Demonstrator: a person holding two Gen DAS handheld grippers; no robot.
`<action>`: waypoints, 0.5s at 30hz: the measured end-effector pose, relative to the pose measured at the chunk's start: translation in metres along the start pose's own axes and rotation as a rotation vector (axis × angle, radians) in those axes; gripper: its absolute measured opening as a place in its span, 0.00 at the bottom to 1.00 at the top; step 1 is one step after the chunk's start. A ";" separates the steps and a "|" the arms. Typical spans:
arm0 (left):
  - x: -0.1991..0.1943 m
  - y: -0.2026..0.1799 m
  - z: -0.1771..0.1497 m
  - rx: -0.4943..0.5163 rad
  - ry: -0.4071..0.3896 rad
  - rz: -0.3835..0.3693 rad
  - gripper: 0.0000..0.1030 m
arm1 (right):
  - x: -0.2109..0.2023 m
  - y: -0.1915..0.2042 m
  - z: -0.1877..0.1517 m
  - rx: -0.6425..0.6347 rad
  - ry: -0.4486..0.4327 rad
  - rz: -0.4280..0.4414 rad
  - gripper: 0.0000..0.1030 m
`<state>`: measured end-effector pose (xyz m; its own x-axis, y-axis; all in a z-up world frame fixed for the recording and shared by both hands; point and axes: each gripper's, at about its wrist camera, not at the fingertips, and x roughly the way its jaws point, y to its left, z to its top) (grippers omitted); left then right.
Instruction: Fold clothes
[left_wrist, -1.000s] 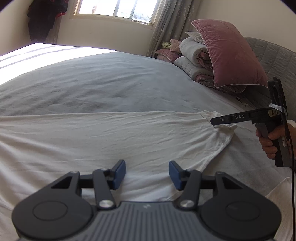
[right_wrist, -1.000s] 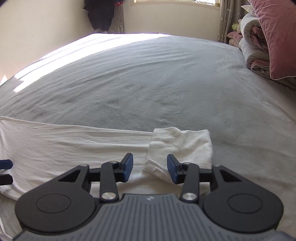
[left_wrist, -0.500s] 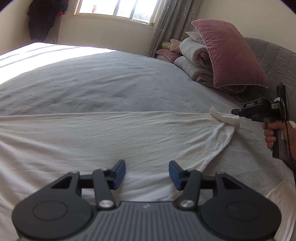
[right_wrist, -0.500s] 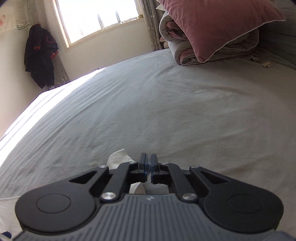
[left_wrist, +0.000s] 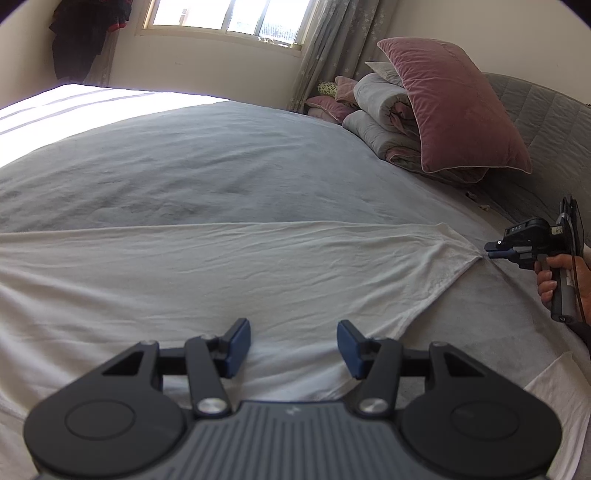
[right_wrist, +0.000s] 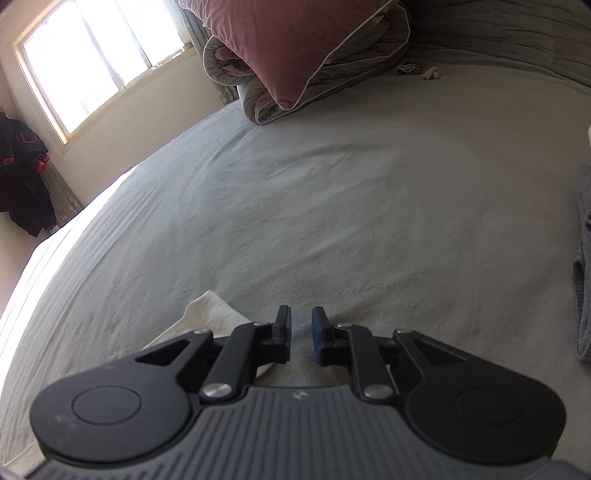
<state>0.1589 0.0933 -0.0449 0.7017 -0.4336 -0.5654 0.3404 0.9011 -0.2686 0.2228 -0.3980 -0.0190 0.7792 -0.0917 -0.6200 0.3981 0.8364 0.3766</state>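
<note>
Your right gripper (right_wrist: 299, 338) has let go of the sleeve (left_wrist: 452, 254), now pulled out flat; its jaws stand slightly parted, apparently empty. Your left gripper (left_wrist: 293, 345) hangs wide open over the shirt (left_wrist: 221, 273). Spreading looks finished; next, pinch an edge and fold.

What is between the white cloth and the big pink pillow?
In the left wrist view, only bare grey bedsheet lies between the white cloth and the pink pillow; nothing else sits on that stretch.

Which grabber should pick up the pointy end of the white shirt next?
Probably the right gripper. In the left wrist view its tips sit right beside the pulled-out corner of the white garment, slightly open. The left gripper hovers wide open over the garment's near edge, far from that corner.
</note>
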 end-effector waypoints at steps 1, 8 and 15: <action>0.000 0.000 0.000 -0.001 0.000 0.001 0.52 | 0.000 -0.001 0.001 0.004 0.002 0.003 0.18; 0.002 -0.001 -0.002 0.006 -0.003 0.002 0.52 | 0.019 0.030 -0.005 -0.098 0.003 0.025 0.45; 0.003 -0.002 -0.003 0.014 -0.006 0.003 0.52 | 0.015 0.057 -0.029 -0.357 -0.118 -0.070 0.02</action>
<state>0.1591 0.0904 -0.0484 0.7063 -0.4305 -0.5619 0.3465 0.9025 -0.2559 0.2428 -0.3361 -0.0270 0.8146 -0.1996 -0.5446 0.2751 0.9596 0.0598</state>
